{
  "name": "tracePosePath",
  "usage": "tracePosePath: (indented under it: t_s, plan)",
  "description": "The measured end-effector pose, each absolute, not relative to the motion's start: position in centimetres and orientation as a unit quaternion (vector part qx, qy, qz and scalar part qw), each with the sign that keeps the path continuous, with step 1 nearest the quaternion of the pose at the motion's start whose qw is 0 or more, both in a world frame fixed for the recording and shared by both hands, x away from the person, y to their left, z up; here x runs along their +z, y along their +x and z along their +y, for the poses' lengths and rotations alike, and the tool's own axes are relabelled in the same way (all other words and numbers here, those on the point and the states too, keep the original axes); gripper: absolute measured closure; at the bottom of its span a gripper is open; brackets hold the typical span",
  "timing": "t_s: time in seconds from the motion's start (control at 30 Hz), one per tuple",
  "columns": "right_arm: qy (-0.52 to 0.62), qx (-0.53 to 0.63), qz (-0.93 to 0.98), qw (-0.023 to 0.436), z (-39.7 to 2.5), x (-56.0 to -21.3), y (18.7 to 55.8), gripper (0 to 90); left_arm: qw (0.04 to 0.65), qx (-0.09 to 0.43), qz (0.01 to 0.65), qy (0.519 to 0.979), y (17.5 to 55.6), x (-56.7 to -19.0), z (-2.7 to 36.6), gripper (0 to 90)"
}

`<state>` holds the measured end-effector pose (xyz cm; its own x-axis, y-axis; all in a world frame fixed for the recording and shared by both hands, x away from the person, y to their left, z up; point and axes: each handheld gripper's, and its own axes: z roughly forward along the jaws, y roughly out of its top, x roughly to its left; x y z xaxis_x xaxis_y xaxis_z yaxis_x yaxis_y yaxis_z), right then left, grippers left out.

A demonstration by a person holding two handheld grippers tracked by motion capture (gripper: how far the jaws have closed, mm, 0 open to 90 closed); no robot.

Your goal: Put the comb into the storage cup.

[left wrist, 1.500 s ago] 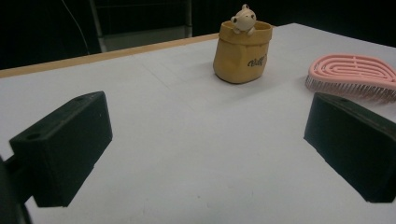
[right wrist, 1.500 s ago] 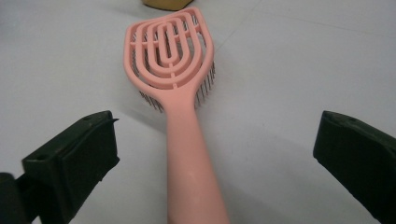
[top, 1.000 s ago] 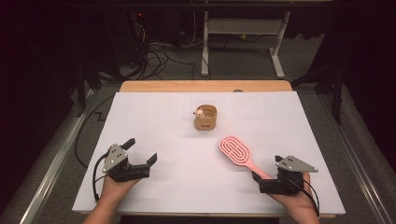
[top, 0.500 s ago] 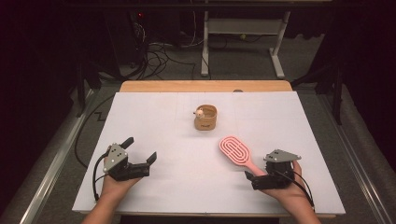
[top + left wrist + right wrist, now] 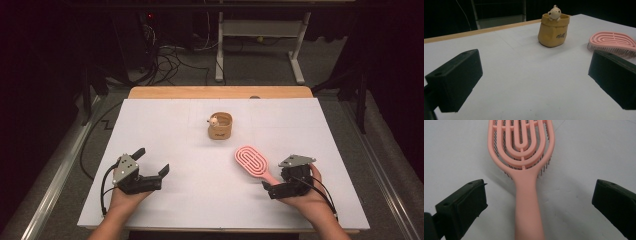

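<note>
- Item in hand: a pink hairbrush (image 5: 251, 162) lies flat on the white tabletop (image 5: 190, 200), bristles down, its handle (image 5: 527, 215) pointing toward the person's right hand.
- Right tongs (image 5: 539, 207): jaws spread wide, one on each side of the handle, neither touching it. The high view places these tongs (image 5: 272, 189) at the handle's near end. Nothing is held.
- Left tongs (image 5: 156, 163): jaws likewise wide apart and empty, resting low over bare tabletop at the left, well apart from the hairbrush.
- Other item: a small tan pouch (image 5: 220, 125) with a little pale figure (image 5: 554, 12) at its rim stands upright toward the far middle of the tabletop, beyond the brush head and apart from it. Whether the figure is loose or part of the pouch cannot be told from these views.
- Progress, as judged: the work stands at the approach stage. The right tongs are lined up on the handle, but the grip has not been made and the hairbrush has not left the surface.
- Outstanding, as judged: closing on the handle, lifting, and setting the hairbrush wherever it is meant to go, possibly at the pouch.
</note>
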<state>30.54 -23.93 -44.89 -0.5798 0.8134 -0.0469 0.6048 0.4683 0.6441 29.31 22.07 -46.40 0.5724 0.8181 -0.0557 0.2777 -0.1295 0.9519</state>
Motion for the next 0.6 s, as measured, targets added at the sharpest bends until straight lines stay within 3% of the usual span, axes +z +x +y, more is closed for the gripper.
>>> tracePosePath:
  t_s: [0.6]
  plan:
    - [0.403,0.236,0.871,0.156,-22.7,-44.8,31.6,0.3,0.536,0.246,0.387,0.709,29.3,-46.4,21.9,0.1]
